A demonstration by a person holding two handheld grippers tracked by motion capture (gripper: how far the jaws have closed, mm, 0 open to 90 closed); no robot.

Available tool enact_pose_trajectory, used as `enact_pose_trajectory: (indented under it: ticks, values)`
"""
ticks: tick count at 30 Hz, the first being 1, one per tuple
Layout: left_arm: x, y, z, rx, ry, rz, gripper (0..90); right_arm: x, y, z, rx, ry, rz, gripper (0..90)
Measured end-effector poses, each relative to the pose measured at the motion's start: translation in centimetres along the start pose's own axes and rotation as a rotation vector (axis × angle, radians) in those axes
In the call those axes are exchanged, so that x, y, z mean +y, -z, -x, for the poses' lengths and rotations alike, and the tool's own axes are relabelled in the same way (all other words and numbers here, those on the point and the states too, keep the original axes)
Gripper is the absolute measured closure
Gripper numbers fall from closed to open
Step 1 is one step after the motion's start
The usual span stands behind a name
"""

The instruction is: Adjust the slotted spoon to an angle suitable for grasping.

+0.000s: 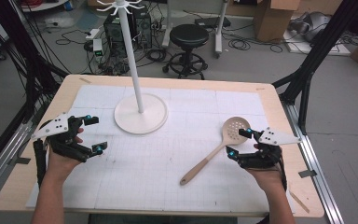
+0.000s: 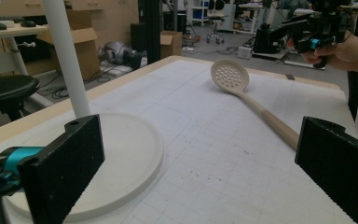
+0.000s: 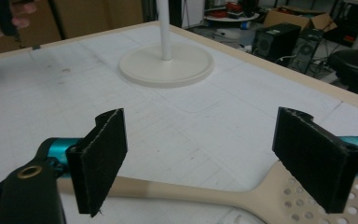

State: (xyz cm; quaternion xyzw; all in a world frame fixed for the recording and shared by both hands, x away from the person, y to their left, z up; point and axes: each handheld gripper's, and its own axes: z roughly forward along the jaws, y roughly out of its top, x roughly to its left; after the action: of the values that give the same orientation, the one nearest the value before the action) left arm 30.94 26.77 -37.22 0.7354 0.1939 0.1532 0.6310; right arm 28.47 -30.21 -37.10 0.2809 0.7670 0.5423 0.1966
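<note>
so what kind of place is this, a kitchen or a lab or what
Most likely a robotics or research lab, not a kitchen: the table is covered with a gridded mat, computer towers and loose cables sit on the floor behind, and cardboard boxes stand around.

So the table [image 1: 37, 186] has a gridded mat [image 1: 168, 186] covering most of its top. The stand [image 1: 141, 113] sits on the mat toward the far side, a bit left of center, pole going straight up from its round base. The slotted spoon [image 1: 216, 150] lies flat on the mat to the right of the stand and nearer the person, handle angled toward the near edge, head toward the far right. 2 grippers sit low over the mat: left gripper [image 1: 95, 135] near the left edge, right gripper [image 1: 238, 142] just beside the spoon's head. A stool [image 1: 189, 37] stands on the floor beyond the far edge.
</note>
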Motion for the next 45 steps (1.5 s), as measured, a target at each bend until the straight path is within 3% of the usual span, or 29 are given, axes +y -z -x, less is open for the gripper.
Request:
enact_pose_trajectory:
  ticks: [3,4,5,6,8,9,16,17,21,25,30,31,33,37,41,45]
  values:
    - [0.0,0.1,0.0,0.003,0.002,0.002,1.8,0.1,-0.1,-0.1,0.022,0.007,-0.007,26.2]
    - [0.0,0.1,0.0,0.003,0.002,0.004,1.8,0.1,-0.3,-0.3,0.052,0.014,-0.019,32.5]
    - [0.0,0.2,-0.1,0.004,0.002,0.004,1.8,0.1,-0.3,-0.3,0.052,0.014,-0.019,32.5]
    - [0.0,0.2,-0.1,0.005,0.003,0.007,1.8,0.1,-0.5,-0.4,0.083,0.019,-0.036,40.9]
    - [0.0,0.2,-0.1,0.004,0.001,0.007,1.8,0.1,-0.6,-0.5,0.099,0.021,-0.042,42.8]
    - [0.0,0.2,-0.1,0.005,0.000,0.005,1.8,0.0,-0.9,-0.7,0.133,0.030,-0.065,49.1]
    - [0.0,0.1,-0.1,0.003,0.001,0.001,1.8,-0.2,-1.9,-1.3,0.204,0.043,-0.108,59.5]
    - [0.0,0.0,-0.1,0.003,0.000,-0.004,1.8,-0.4,-2.4,-1.6,0.238,0.046,-0.124,63.3]
    - [-0.1,-0.1,0.0,0.000,0.001,-0.005,1.8,-0.6,-3.0,-2.0,0.257,0.066,-0.154,67.1]
    - [0.0,0.0,0.0,0.003,0.000,-0.005,1.8,-1.0,-3.9,-2.6,0.271,0.094,-0.203,70.5]
    - [-0.1,0.1,-0.1,0.004,0.001,-0.005,1.8,-1.5,-4.9,-3.2,0.331,0.104,-0.290,85.5]
    - [-0.1,0.1,-0.1,0.003,0.001,-0.005,1.8,-1.5,-4.9,-3.2,0.331,0.104,-0.290,85.5]
    - [-0.1,0.0,-0.1,0.003,0.002,-0.008,1.8,-1.8,-5.5,-3.6,0.347,0.108,-0.345,89.5]
    - [-0.1,0.0,-0.1,0.001,0.000,-0.008,1.8,-2.0,-6.2,-4.0,0.352,0.129,-0.370,89.6]
    - [-0.1,0.0,-0.2,0.002,0.003,-0.012,1.8,-2.6,-7.3,-4.8,0.374,0.140,-0.445,89.9]
    - [-0.2,0.0,-0.1,0.002,0.004,-0.013,1.8,-2.9,-8.2,-5.3,0.384,0.157,-0.485,89.9]
